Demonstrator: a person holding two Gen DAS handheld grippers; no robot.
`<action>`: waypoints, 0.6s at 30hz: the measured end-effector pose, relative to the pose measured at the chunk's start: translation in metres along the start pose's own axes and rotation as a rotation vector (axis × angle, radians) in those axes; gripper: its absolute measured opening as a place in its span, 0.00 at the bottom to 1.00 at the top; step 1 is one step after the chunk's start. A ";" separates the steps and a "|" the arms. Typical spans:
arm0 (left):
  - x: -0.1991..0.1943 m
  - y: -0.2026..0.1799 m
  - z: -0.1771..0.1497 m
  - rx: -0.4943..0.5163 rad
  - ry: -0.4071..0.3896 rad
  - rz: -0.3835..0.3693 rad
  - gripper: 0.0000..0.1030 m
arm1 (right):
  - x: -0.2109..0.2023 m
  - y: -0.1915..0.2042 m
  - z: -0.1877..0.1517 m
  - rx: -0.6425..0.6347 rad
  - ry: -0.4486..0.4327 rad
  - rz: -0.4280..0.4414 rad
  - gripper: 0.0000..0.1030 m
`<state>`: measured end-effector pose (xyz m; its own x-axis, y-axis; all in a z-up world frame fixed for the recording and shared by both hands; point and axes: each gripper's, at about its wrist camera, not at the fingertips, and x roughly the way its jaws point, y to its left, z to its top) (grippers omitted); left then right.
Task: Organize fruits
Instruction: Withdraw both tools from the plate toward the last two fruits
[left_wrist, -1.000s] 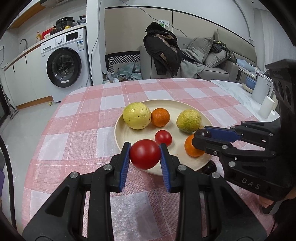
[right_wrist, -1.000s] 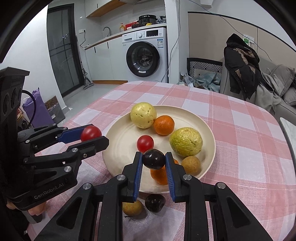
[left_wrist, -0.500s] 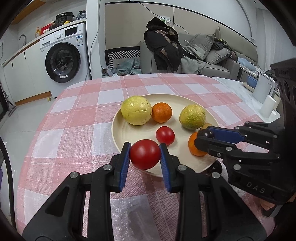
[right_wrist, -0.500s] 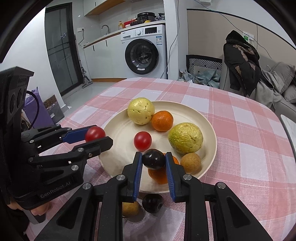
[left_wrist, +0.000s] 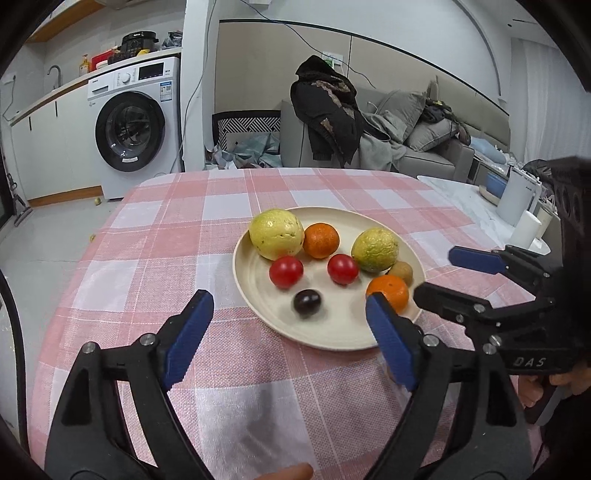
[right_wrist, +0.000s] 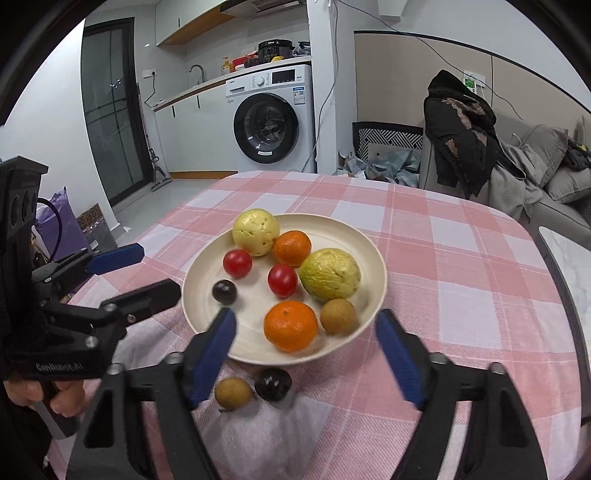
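Note:
A cream plate (left_wrist: 332, 332) (right_wrist: 362, 243) on the pink checked tablecloth holds two yellow-green fruits, two oranges, two red tomatoes (left_wrist: 286, 271) (right_wrist: 237, 263), a dark plum (left_wrist: 306, 302) (right_wrist: 224, 291) and a small brown fruit (right_wrist: 338, 316). My left gripper (left_wrist: 288, 339) is open and empty at the plate's near edge. My right gripper (right_wrist: 314, 354) is open and empty above the plate's near rim. A second dark plum (right_wrist: 272, 384) and a small brown fruit (right_wrist: 233, 393) lie on the cloth just before the plate, under the right gripper.
The table (left_wrist: 184, 229) ends in a rounded edge at the far side and left. A white side table with white containers (left_wrist: 517, 206) stands to the right. A washing machine (left_wrist: 133, 129) and a sofa with clothes (left_wrist: 369, 122) are beyond.
Both grippers opened and drew back. The left one let the red tomato go onto the plate, and the right one let the dark plum go onto the plate.

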<state>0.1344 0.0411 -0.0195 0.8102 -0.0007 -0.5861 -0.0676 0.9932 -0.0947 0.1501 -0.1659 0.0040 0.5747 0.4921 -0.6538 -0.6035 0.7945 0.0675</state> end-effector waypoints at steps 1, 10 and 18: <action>-0.002 0.000 -0.001 0.000 0.005 0.001 0.83 | -0.004 -0.002 -0.003 0.005 -0.001 -0.001 0.86; -0.021 -0.020 -0.018 0.035 0.008 0.043 0.99 | -0.010 -0.007 -0.018 -0.020 0.035 -0.005 1.00; -0.024 -0.038 -0.026 0.078 0.014 0.041 0.99 | -0.012 -0.010 -0.022 -0.025 0.048 -0.010 1.00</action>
<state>0.1026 0.0002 -0.0223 0.7995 0.0392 -0.5994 -0.0545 0.9985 -0.0074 0.1373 -0.1874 -0.0052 0.5540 0.4662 -0.6898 -0.6119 0.7898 0.0422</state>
